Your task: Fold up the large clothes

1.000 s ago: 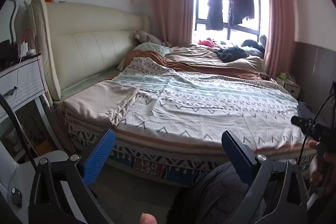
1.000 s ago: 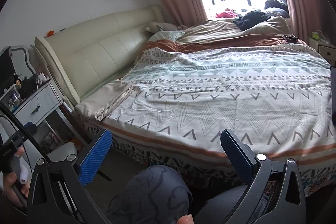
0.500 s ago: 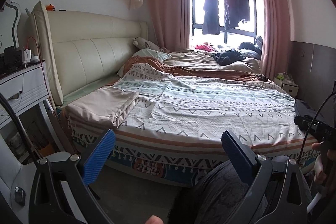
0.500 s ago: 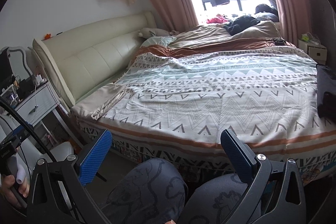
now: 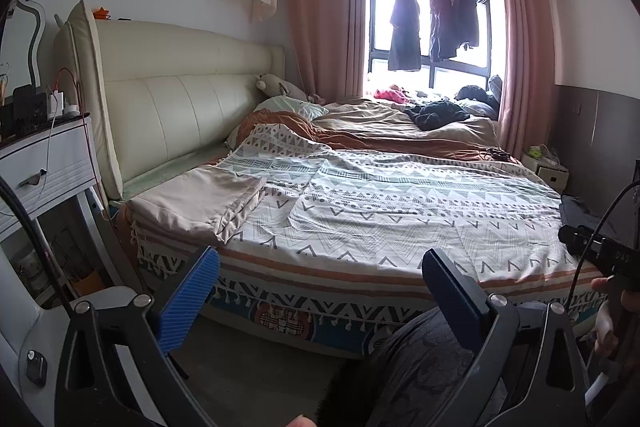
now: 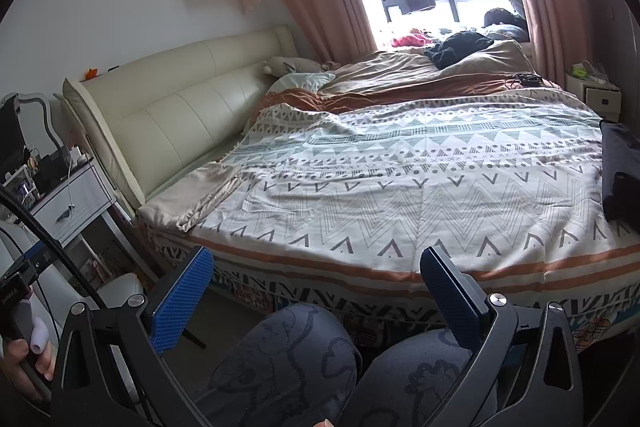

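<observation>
**Grippers held wide and empty at the bedside, dark garment waiting at the bed's edge**

Knees [image 6: 288, 359] in dark patterned trousers fill the foreground, suggesting a person seated facing the bed. The left gripper [image 5: 320, 291] and right gripper [image 6: 316, 291] are both raised level in front of the knees, blue pads spread far apart with nothing between them, seemingly so that both cameras take in the whole bed. Beyond them the patterned bedspread [image 6: 400, 179] lies fairly flat, offering a broad surface for folding. A beige cloth [image 5: 200, 203] rests flat near the headboard [image 5: 172, 115], out of the way. A dark garment [image 6: 620, 171], probably the piece to fold, sits bunched at the bed's right edge, nearest the right gripper; whether it is folded cannot be told. Farther back, another dark heap [image 5: 438, 114] lies on the brown duvet [image 5: 380, 123], and clothes [image 5: 404, 31] hang drying at the window.
</observation>
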Motion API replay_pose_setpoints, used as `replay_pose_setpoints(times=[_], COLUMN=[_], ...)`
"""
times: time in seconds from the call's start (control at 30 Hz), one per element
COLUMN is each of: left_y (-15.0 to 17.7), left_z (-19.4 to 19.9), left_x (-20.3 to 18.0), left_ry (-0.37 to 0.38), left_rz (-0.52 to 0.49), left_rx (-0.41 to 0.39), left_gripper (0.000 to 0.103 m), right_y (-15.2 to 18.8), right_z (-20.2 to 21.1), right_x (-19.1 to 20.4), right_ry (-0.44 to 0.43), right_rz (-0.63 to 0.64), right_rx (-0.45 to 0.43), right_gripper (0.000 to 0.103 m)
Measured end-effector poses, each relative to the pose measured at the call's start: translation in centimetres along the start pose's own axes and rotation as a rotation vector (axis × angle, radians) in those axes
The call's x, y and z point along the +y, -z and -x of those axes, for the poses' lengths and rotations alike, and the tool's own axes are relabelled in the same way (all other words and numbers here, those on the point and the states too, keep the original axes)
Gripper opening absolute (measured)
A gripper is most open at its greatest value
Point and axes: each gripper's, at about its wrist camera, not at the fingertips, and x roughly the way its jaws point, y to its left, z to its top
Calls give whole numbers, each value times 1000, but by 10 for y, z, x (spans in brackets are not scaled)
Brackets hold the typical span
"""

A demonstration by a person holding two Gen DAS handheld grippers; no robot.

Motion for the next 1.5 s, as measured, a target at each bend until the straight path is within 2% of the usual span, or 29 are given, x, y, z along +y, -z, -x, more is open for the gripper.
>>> replay_pose_setpoints(times=[0.7,1.0,1.5], left_y=[2,4,5], left_z=[-1,-14,-4], left_x=[0,-3,-18], left_ry=[6,-4,0], left_rz=[16,48,-9], left_rx=[-3,34,14], left_gripper=[103,103,103], right_y=[-1,-5,-5], right_z=[-5,3,8], right_x=[-5,-13,-24], right_ry=[7,10,18], right_rz=[-25,-28,-53], right_rx=[22,4,-5], right_gripper=[103,103,103])
